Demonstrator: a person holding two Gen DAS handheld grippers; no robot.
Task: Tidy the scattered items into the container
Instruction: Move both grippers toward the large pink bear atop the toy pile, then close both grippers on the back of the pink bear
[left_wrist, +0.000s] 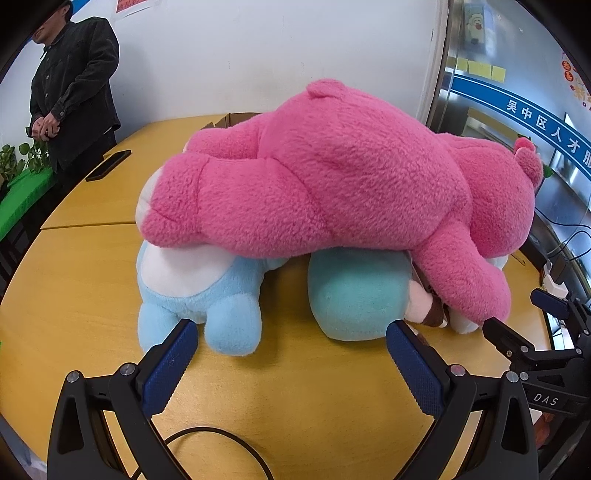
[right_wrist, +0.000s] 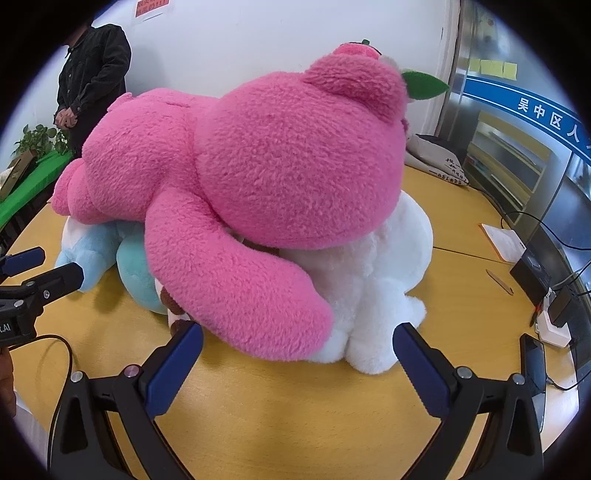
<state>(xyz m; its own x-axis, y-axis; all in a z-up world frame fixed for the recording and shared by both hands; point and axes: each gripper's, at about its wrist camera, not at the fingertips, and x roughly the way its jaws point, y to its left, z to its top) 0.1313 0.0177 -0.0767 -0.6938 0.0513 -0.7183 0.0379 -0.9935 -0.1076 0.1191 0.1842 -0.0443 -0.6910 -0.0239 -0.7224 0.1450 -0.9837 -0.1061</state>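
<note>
Left hand-held gripper (left_wrist: 291, 343): jaws spread wide, empty, touching nothing; fingertips stop just short of the light blue plush (left_wrist: 192, 291) and the teal plush (left_wrist: 354, 291). Right hand-held gripper (right_wrist: 297, 345): also spread wide and empty, the pink arm hanging just beyond it. Pink plush bear (left_wrist: 332, 177) lies face down across the other toys on the table (left_wrist: 74, 295), long axis left to right, head toward the right. White plush (right_wrist: 380, 280) sits under the head. Cardboard box (left_wrist: 231, 119), possibly the container, shows behind the pile.
</note>
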